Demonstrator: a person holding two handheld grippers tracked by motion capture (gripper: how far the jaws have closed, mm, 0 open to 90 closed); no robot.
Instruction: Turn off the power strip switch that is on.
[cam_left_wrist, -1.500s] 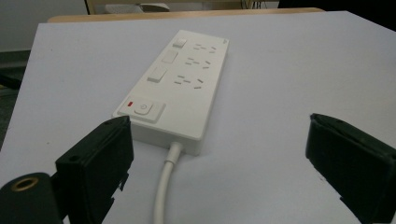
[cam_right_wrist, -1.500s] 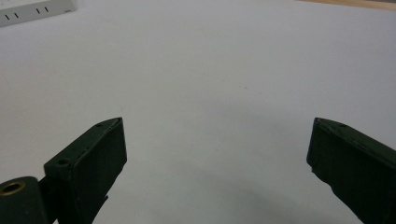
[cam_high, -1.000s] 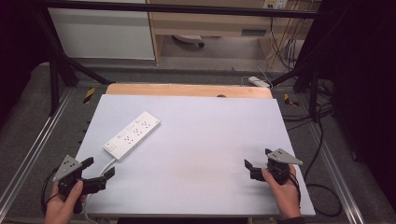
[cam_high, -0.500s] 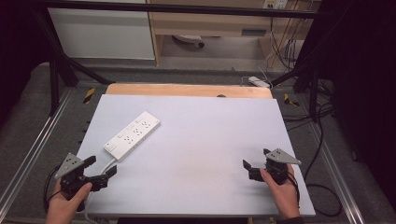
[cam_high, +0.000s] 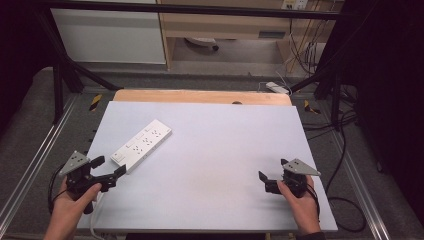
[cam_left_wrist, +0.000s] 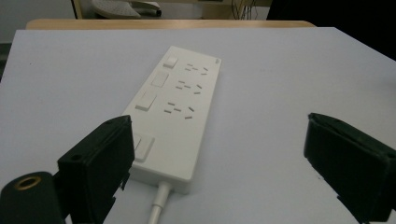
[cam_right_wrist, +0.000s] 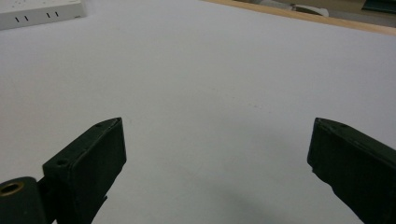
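Closing on the power strip (cam_left_wrist: 173, 112), which lies at ten o'clock on the desk (cam_high: 215, 150), the left hand-held gripper (cam_high: 106, 171) is spread wide; centre its jaws across the near cord end before squeezing. The right hand-held gripper (cam_high: 271, 177) waits released at four o'clock.

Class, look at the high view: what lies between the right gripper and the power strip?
Nothing: just bare white table between right gripper and power strip.

High view looks down; both gripper views skim low, sharing the power strip (cam_left_wrist: 175, 112).
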